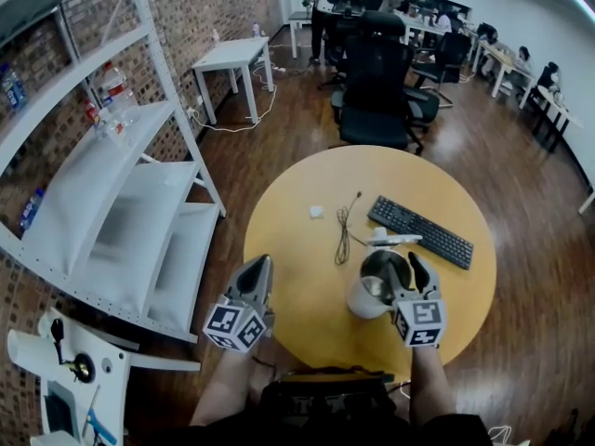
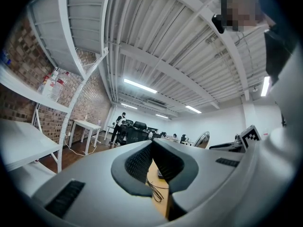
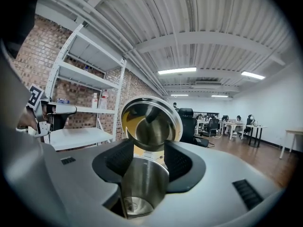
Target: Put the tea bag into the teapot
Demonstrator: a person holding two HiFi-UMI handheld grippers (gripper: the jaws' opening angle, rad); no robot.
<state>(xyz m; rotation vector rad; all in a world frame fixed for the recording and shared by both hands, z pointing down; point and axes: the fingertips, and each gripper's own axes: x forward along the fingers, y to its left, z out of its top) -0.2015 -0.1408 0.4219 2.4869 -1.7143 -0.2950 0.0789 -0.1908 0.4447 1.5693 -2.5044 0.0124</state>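
A steel teapot (image 1: 370, 295) stands on the round yellow table (image 1: 307, 295) near its front edge, with its lid (image 1: 386, 268) tipped up. My right gripper (image 1: 412, 272) hovers at the pot's right rim, open. In the right gripper view the pot's open mouth (image 3: 142, 183) and raised lid (image 3: 150, 122) fill the gap of that gripper (image 3: 149, 162); its pads touch nothing. A small white square, likely the tea bag (image 1: 316, 212), lies farther back on the table. My left gripper (image 1: 258, 272) hangs over the table's front left edge, its tips together (image 2: 152, 150) and holding nothing.
A black keyboard (image 1: 420, 231), a white flat object (image 1: 392, 240) and a thin cable (image 1: 344, 235) lie behind the pot. A black office chair (image 1: 376, 91) stands past the table. White shelving (image 1: 121, 212) lines the brick wall at left.
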